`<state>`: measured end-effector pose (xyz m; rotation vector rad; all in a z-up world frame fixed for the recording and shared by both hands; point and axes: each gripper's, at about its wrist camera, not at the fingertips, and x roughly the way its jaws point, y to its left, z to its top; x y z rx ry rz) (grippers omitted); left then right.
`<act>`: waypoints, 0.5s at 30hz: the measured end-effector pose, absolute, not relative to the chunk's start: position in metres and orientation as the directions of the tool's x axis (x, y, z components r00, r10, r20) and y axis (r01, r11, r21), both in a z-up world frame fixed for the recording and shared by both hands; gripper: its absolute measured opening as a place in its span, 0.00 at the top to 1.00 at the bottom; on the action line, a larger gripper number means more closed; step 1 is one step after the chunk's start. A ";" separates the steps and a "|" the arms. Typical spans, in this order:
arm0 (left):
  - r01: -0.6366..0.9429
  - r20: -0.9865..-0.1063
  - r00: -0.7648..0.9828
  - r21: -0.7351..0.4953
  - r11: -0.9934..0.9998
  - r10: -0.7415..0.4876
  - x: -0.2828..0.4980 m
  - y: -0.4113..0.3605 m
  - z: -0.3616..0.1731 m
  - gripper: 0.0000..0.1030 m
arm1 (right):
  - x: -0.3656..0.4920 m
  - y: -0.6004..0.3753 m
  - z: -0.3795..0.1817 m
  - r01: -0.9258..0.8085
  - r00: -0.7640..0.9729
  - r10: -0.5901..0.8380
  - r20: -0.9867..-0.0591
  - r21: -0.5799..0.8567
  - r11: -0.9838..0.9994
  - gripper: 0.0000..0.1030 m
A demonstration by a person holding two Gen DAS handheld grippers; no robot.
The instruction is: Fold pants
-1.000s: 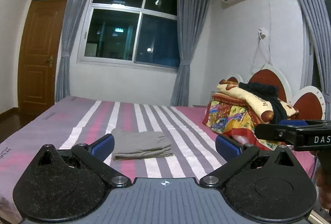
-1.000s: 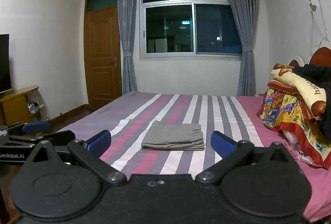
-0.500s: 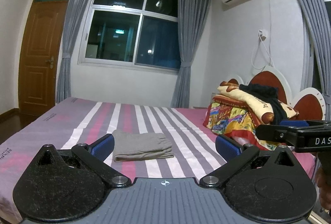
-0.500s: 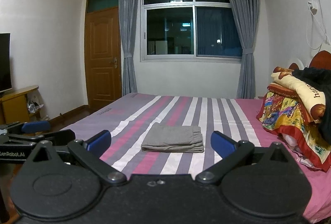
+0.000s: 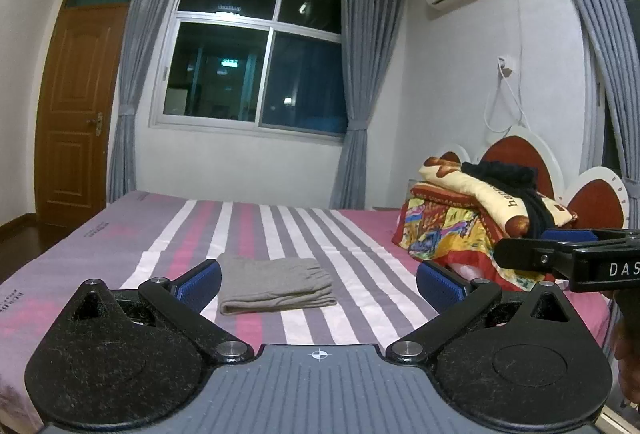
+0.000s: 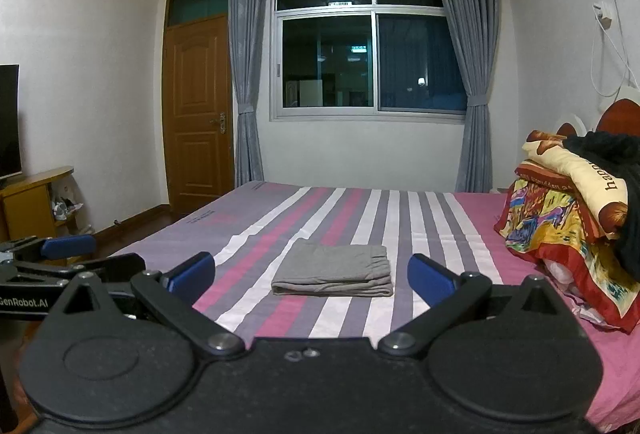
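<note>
The grey pants (image 5: 276, 284) lie folded into a flat rectangle on the striped bed (image 5: 280, 226); they also show in the right wrist view (image 6: 334, 270). My left gripper (image 5: 318, 282) is open and empty, held back from the bed and above its near edge. My right gripper (image 6: 312, 280) is open and empty too, level with the left one. Neither touches the pants. The right gripper also shows at the right edge of the left wrist view (image 5: 568, 258), and the left gripper shows at the left edge of the right wrist view (image 6: 60, 254).
A pile of colourful bedding (image 6: 568, 218) with a black garment (image 5: 516, 185) on top sits at the head of the bed, right. A wooden door (image 6: 196, 113), a window (image 6: 368, 41) and curtains are behind. A TV stand (image 6: 32, 201) is at the left.
Both views have tilted up very slightly, so the pants sit a little lower in frame. The pants have not moved and both grippers stay open.
</note>
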<state>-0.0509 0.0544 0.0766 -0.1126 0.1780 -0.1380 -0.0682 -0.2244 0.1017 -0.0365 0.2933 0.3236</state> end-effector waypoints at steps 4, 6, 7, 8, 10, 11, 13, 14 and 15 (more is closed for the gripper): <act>0.127 -0.167 0.975 -0.123 0.984 -0.147 -0.051 0.055 0.077 0.00 | -0.068 -0.225 0.102 -0.318 0.906 0.308 -0.290 0.011 0.948 0.00; 0.128 -0.168 0.975 -0.122 0.984 -0.147 -0.051 0.055 0.076 0.00 | -0.068 -0.225 0.102 -0.320 0.906 0.309 -0.289 0.012 0.947 0.00; 0.128 -0.168 0.975 -0.122 0.984 -0.148 -0.051 0.055 0.076 0.00 | -0.068 -0.225 0.102 -0.320 0.906 0.309 -0.289 0.012 0.947 0.00; 0.128 -0.168 0.975 -0.122 0.984 -0.147 -0.051 0.054 0.076 0.00 | -0.068 -0.225 0.102 -0.319 0.906 0.309 -0.290 0.011 0.948 0.00; 0.126 -0.168 0.975 -0.123 0.984 -0.146 -0.051 0.054 0.076 0.00 | -0.068 -0.225 0.102 -0.320 0.906 0.310 -0.290 0.012 0.947 0.00; 0.126 -0.168 0.975 -0.122 0.984 -0.146 -0.051 0.054 0.076 0.00 | -0.068 -0.225 0.102 -0.320 0.906 0.309 -0.290 0.012 0.947 0.00; 0.124 -0.164 0.976 -0.121 0.985 -0.143 -0.051 0.054 0.076 0.00 | -0.068 -0.225 0.102 -0.319 0.906 0.309 -0.289 0.012 0.948 0.00; 0.120 -0.161 0.977 -0.120 0.985 -0.139 -0.052 0.055 0.076 0.00 | -0.068 -0.225 0.102 -0.319 0.906 0.309 -0.289 0.014 0.948 0.00; 0.117 -0.158 0.978 -0.118 0.986 -0.135 -0.052 0.056 0.077 0.00 | -0.068 -0.225 0.102 -0.319 0.906 0.309 -0.290 0.015 0.948 0.00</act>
